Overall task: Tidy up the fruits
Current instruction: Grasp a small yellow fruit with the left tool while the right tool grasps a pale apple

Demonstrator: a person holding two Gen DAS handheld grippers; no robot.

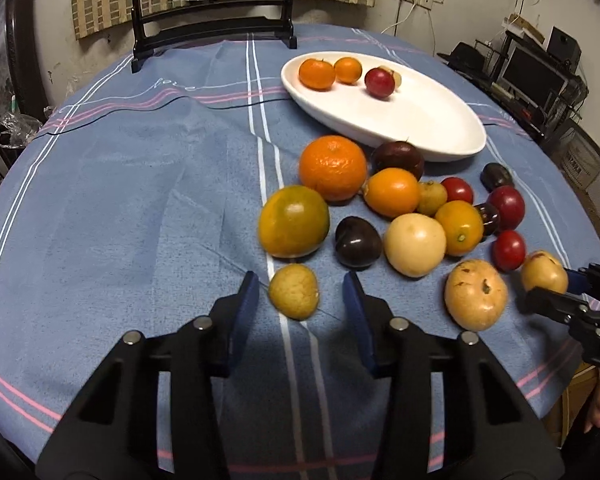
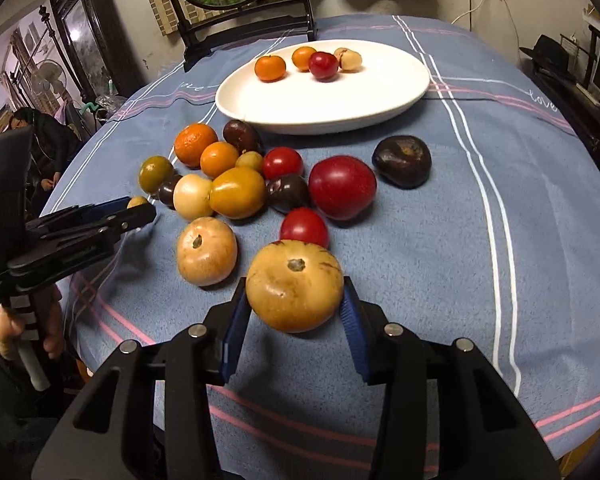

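A small yellow-green fruit [image 1: 294,296] lies on the blue cloth between the fingers of my left gripper [image 1: 301,280]. A gap shows on each side of it, so the gripper is open. My right gripper [image 2: 295,284] is shut on a pale tan round fruit [image 2: 295,292], with both blue pads against its sides. From the left wrist view that gripper [image 1: 556,286] and its fruit [image 1: 544,272] sit at the right edge. Beyond lies a pile of oranges [image 1: 332,168], dark plums [image 1: 358,242] and red fruits [image 2: 342,186]. The white oval plate [image 1: 420,116] holds two small oranges, a red fruit and a pale one.
A second tan fruit [image 2: 206,250] lies just left of the held one. A black mirror stand [image 1: 212,28] stands at the table's far edge. Shelves with a monitor [image 1: 532,76] are at the right. A hand [image 2: 20,328] grips the left tool's handle.
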